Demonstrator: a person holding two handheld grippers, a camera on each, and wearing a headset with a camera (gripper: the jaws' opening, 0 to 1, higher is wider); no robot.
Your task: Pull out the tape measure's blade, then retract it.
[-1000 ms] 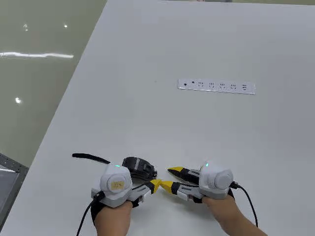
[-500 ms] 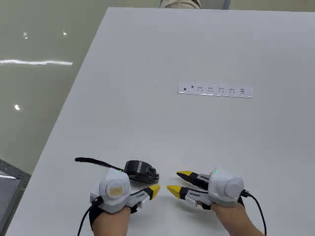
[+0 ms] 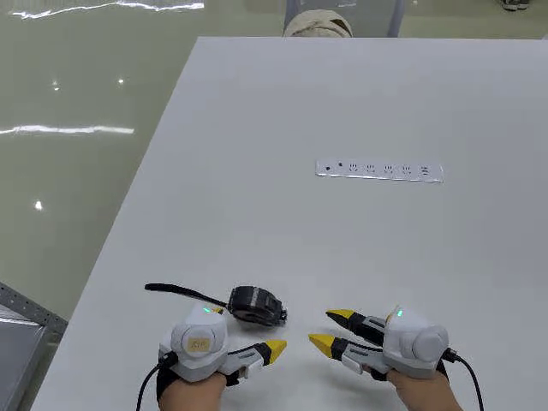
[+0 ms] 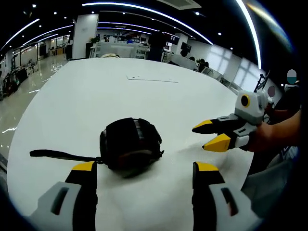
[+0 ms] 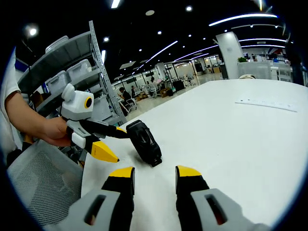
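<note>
The tape measure (image 3: 255,304) lies on the white worktop (image 3: 342,231) close to its near edge, with its wrist strap (image 3: 175,291) trailing left. No blade is drawn out. The black case looks hard, compact and probably dense for its size. A smooth shell like that may slip, so a grip across its flat sides seems safest. The thin springy blade would be taken by its end hook, which is too small to locate here. The left claw (image 3: 270,349) sits just near of the case, spread and empty, with the case ahead between its jaws in the left gripper view. The right claw (image 3: 330,330), also spread and empty, points left at the case from a short way right.
</note>
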